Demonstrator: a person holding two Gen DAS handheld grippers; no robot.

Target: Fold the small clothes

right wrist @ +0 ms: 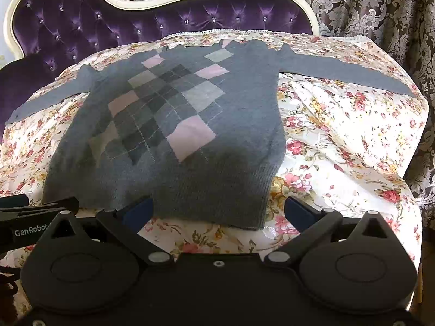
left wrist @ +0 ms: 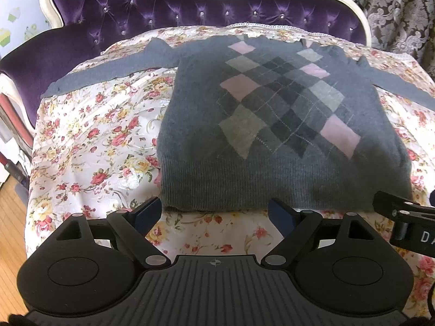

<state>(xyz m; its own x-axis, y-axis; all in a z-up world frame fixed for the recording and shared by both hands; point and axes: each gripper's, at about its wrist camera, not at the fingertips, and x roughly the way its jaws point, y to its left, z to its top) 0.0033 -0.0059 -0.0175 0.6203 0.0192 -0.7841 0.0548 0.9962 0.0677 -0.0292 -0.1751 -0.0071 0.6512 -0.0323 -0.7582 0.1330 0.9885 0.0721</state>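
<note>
A small grey sweater [left wrist: 272,125] with a pink and grey argyle front lies flat on the floral cloth, both sleeves spread sideways; it also shows in the right wrist view [right wrist: 174,135]. My left gripper [left wrist: 217,213] is open and empty, its fingers just short of the sweater's ribbed hem, near the hem's left corner. My right gripper [right wrist: 217,213] is open and empty at the hem's right corner [right wrist: 255,222]. Each gripper shows at the edge of the other's view: the right gripper [left wrist: 391,203] and the left gripper [right wrist: 73,202].
The floral cloth [left wrist: 89,141] covers a purple tufted sofa seat [left wrist: 163,8] with a white frame. Patterned curtains [right wrist: 367,2] hang behind. The left sleeve [left wrist: 108,73] and the right sleeve [right wrist: 348,74] reach near the cloth's edges. Wooden floor [left wrist: 11,217] lies at left.
</note>
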